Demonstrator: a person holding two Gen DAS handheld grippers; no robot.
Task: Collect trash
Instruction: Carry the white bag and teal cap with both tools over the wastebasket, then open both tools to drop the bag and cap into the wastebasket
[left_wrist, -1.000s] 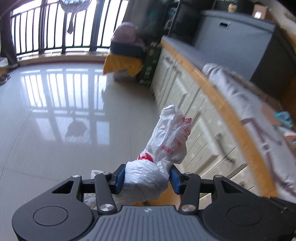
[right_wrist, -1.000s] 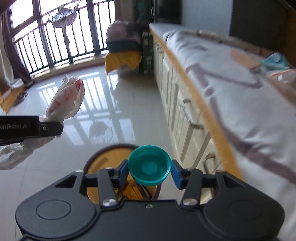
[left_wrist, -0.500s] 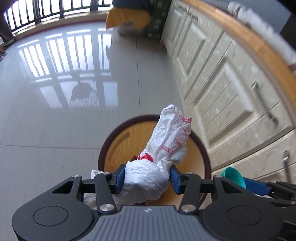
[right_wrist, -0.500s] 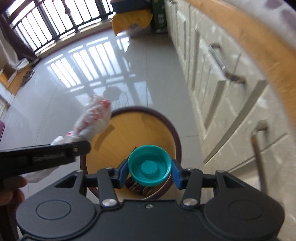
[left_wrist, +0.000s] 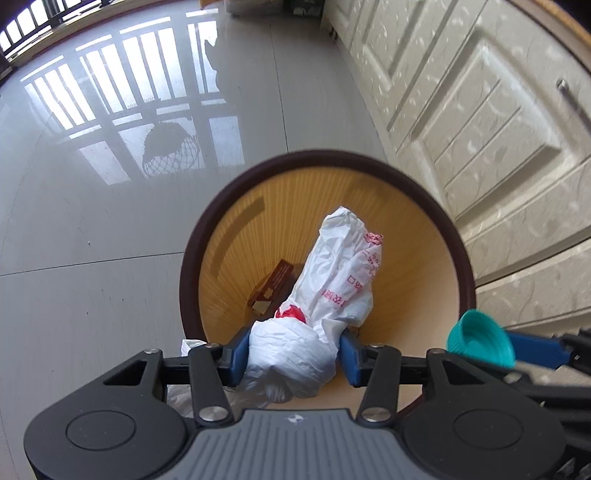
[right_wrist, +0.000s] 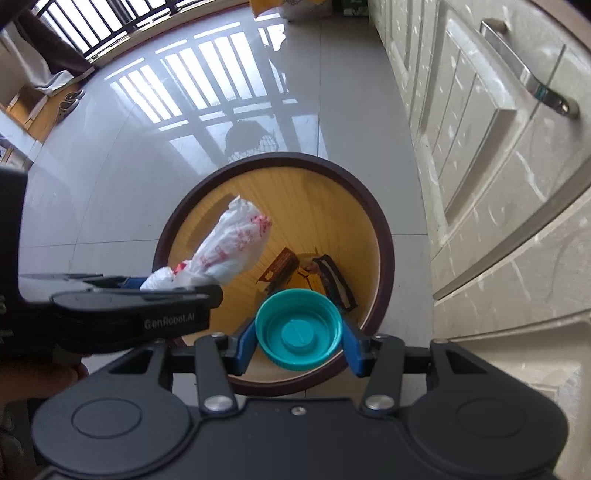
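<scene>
My left gripper (left_wrist: 291, 356) is shut on a crumpled white plastic bag with red print (left_wrist: 332, 280), held over the mouth of a round bin with a dark rim and yellow inside (left_wrist: 221, 206). My right gripper (right_wrist: 298, 345) is shut on a teal bottle cap (right_wrist: 298, 328), its hollow side facing the camera, above the near edge of the same bin (right_wrist: 384, 236). In the right wrist view the bag (right_wrist: 229, 247) and the left gripper (right_wrist: 147, 295) sit to the left. The cap (left_wrist: 480, 343) shows at the lower right of the left wrist view. Brown cartons (right_wrist: 284, 266) lie at the bin's bottom.
Cream cabinet doors (left_wrist: 480, 122) with a metal handle (right_wrist: 528, 77) stand close on the right of the bin. Glossy grey floor tiles (left_wrist: 92, 229) spread to the left and beyond. A person's hand (right_wrist: 40, 376) holds the left gripper.
Both grippers have come down and tilted downward, from looking across the room to looking into the bin. The bag and the cap stay gripped; the bin's mouth now fills the middle of both views.
</scene>
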